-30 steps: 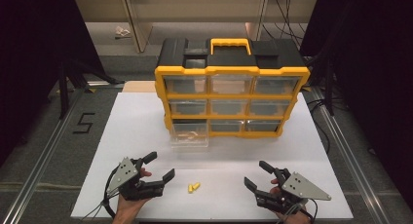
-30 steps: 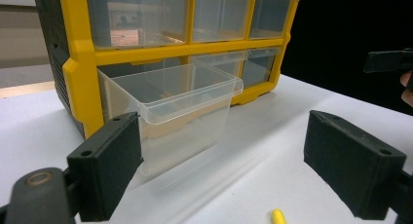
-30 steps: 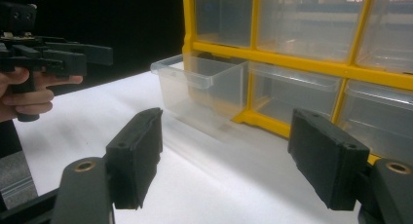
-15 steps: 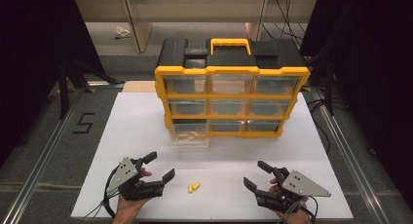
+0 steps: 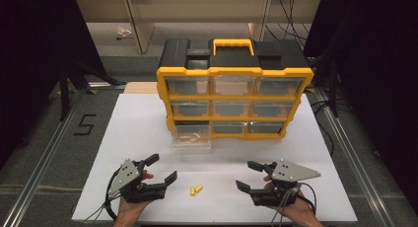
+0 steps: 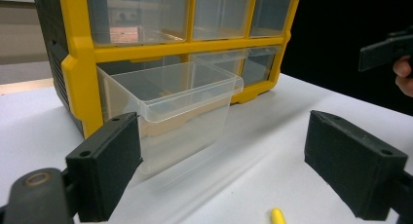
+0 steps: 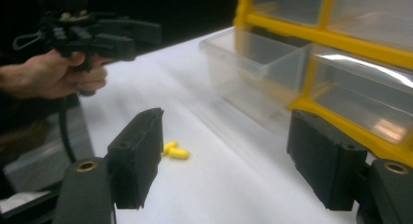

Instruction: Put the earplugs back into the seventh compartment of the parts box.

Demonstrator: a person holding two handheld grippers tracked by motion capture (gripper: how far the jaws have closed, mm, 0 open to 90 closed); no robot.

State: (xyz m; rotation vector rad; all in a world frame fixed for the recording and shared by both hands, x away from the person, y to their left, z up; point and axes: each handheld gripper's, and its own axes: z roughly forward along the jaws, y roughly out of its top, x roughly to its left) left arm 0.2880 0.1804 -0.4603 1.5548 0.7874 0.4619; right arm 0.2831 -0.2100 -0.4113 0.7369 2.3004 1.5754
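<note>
Left gripper, lower left of the high view: jaws spread wide, nothing between them, aimed toward the centre of the white table.

Yellow pieces, lower centre of the high view: two small yellow plugs lying touching each other on the table, between the two grippers and nearer the left one. They also appear low in the right gripper view. Judged light, small and probably soft; they may roll or squash. Grip one across its short body with a low, level approach and gentle closure.

Pulled-out drawer, centre of the high view: clear plastic, drawn forward from the bottom left slot of the yellow organizer. Something pale yellow lies inside; its kind cannot be told. The drawer walls are judged thin and slippery.

Remaining drawers: seated flush, contents not legible.

Right gripper, lower right of the high view: jaws spread wide, holding nothing
</note>
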